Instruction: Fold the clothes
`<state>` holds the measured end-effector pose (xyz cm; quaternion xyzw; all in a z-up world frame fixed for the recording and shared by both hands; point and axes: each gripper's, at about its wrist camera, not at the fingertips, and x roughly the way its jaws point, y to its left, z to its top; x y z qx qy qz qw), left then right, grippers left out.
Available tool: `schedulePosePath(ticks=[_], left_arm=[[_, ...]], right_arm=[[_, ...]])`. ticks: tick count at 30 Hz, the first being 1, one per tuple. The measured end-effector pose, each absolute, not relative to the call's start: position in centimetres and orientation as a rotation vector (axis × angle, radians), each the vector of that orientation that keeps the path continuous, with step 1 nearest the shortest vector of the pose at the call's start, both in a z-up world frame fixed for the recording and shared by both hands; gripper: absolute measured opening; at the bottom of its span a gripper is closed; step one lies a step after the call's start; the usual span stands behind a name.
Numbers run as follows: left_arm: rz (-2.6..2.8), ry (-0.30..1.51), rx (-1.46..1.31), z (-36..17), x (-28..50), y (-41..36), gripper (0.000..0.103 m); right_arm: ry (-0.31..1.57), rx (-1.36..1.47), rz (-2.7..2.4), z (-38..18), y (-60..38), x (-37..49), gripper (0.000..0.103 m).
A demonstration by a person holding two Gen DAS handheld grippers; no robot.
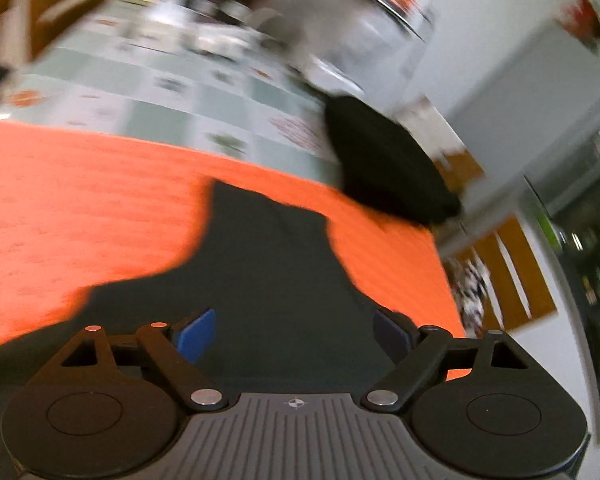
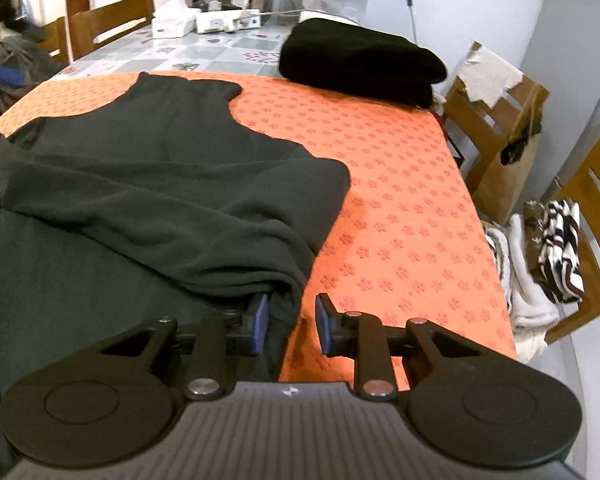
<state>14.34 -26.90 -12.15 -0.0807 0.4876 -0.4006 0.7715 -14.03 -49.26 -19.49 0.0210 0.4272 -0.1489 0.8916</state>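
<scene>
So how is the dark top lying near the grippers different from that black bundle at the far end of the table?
The dark grey top is spread out and rumpled on the orange cloth; the black bundle is already folded into a thick, compact stack. The top sits beside the right gripper, while the bundle lies far off. Both are dark garments.

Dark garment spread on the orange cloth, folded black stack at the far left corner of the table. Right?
Not quite. The folded black stack sits at the far right corner, per the right wrist view. The dark garment does lie spread on the orange cloth.
</scene>
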Motion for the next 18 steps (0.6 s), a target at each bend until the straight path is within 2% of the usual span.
schedulePosePath(ticks=[1, 2, 3, 7, 9, 17, 18], left_arm=[[-0.904, 1.067, -0.154, -12.4, 14.2, -28.6, 0.087], [-0.94, 1.076, -0.132, -12.6, 14.0, -30.2, 0.086], [-0.976, 1.085, -0.11, -12.8, 13.8, -31.9, 0.086], [-1.108, 1.118, -0.019, -14.2, 12.3, -37.8, 0.085], [-1.161, 1.131, 0.021, -15.0, 11.6, -40.1, 0.083], [-1.327, 1.154, 0.185, -17.5, 9.1, -48.2, 0.081], [-1.336, 1.152, 0.201, -17.6, 8.9, -48.8, 0.08]], right_arm=[[0.888, 0.042, -0.304, -19.6, -49.3, -13.9, 0.023], [0.888, 0.044, -0.307, -19.7, -49.4, -13.8, 0.014], [0.886, 0.047, -0.312, -19.9, -49.6, -13.8, 0.011], [0.837, 0.115, -0.357, -20.0, -50.4, -15.4, 0.008], [0.83, 0.143, -0.377, -20.2, -50.6, -16.4, 0.001], [0.792, 0.205, -0.358, -20.9, -51.3, -18.8, 0.003], [0.784, 0.194, -0.342, -20.8, -51.2, -18.7, 0.008]])
